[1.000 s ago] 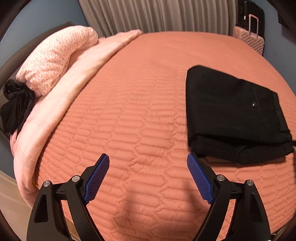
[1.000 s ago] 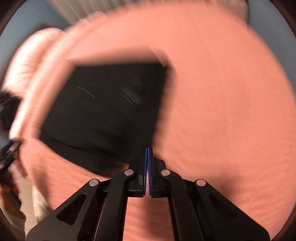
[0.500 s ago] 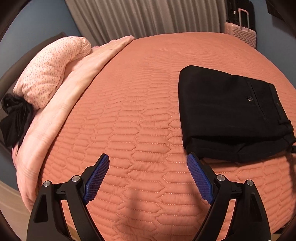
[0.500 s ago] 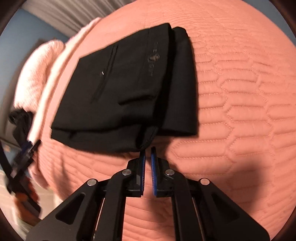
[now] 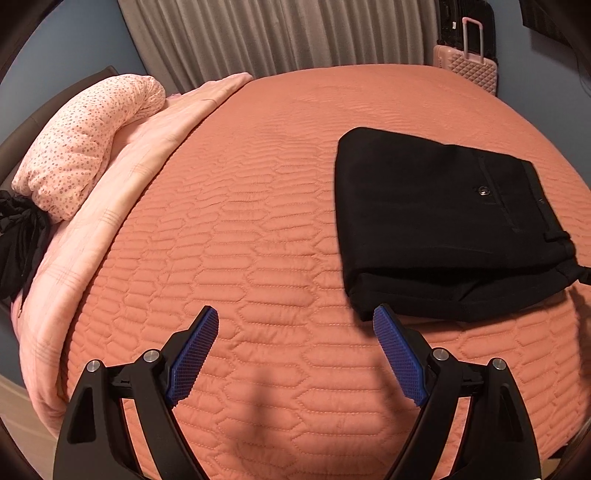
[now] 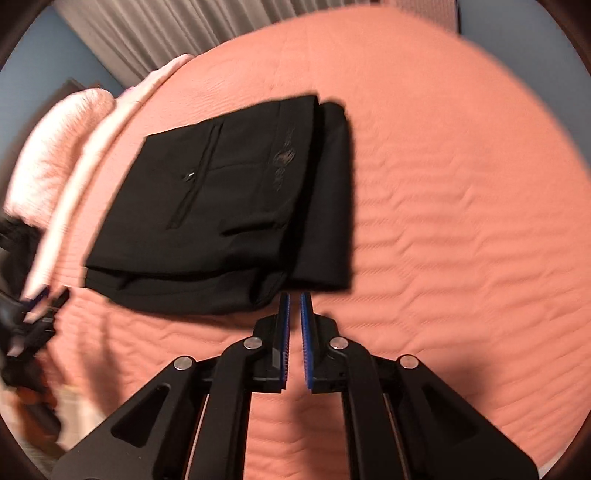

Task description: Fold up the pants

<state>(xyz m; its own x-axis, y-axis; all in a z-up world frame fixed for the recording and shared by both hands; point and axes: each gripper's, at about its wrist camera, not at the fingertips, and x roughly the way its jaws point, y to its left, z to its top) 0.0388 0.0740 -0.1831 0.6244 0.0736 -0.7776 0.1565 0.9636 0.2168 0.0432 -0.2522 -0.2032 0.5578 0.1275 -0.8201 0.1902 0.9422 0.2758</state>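
Black pants (image 5: 439, 221) lie folded into a compact rectangle on the orange quilted bed (image 5: 258, 221). They also show in the right wrist view (image 6: 229, 206), blurred by motion. My left gripper (image 5: 295, 325) is open and empty, above the bed just left of the pants' near corner. My right gripper (image 6: 294, 306) hangs just short of the pants' near edge with a narrow gap between its blue pads and nothing between them.
A pink dotted pillow (image 5: 85, 147) and a pink blanket (image 5: 122, 192) lie along the left side of the bed. A dark cloth (image 5: 18, 240) hangs at the far left. A pink suitcase (image 5: 467, 66) and curtains (image 5: 277, 33) stand behind.
My right gripper has let go of the pants, opened slightly and pulled back from their edge. My left gripper has drawn back a little, staying open.
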